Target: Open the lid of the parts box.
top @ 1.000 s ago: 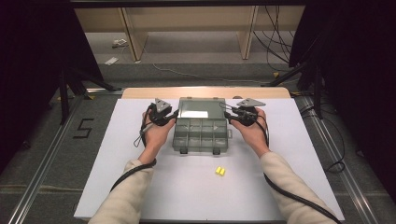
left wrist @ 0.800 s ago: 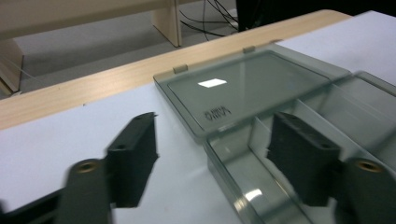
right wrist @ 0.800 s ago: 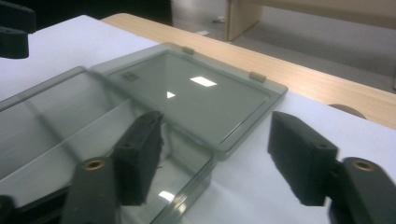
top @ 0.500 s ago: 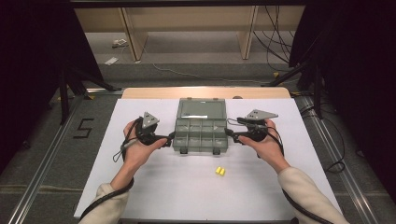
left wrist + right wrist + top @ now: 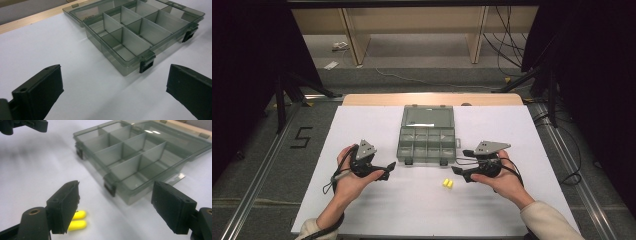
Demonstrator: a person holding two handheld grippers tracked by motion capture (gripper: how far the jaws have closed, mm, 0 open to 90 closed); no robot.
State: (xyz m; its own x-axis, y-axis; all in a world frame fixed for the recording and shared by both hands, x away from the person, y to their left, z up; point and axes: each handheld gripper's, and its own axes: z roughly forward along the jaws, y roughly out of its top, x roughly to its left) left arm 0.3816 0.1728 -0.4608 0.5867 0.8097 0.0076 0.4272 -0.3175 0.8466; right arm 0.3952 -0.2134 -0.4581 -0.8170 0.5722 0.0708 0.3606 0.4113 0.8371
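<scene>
A translucent smoke-grey compartment box (image 5: pixel 428 137) lies flat on the white desk, set toward the far edge and about midway between the left and right edges. It is open — the lid (image 5: pixel 428 117) folded back flat toward the far edge, the tray of divided compartments on the near side, every visible one empty. Two dark latches hang off its near wall. Two small yellow earplugs (image 5: pixel 447 183) lie side by side on the desk, just nearer than the box's near right corner.

Bright light from above makes my white table (image 5: pixel 377 125) shine, the room around it is dark, and my close-up pictures look a bit blurry.
</scene>
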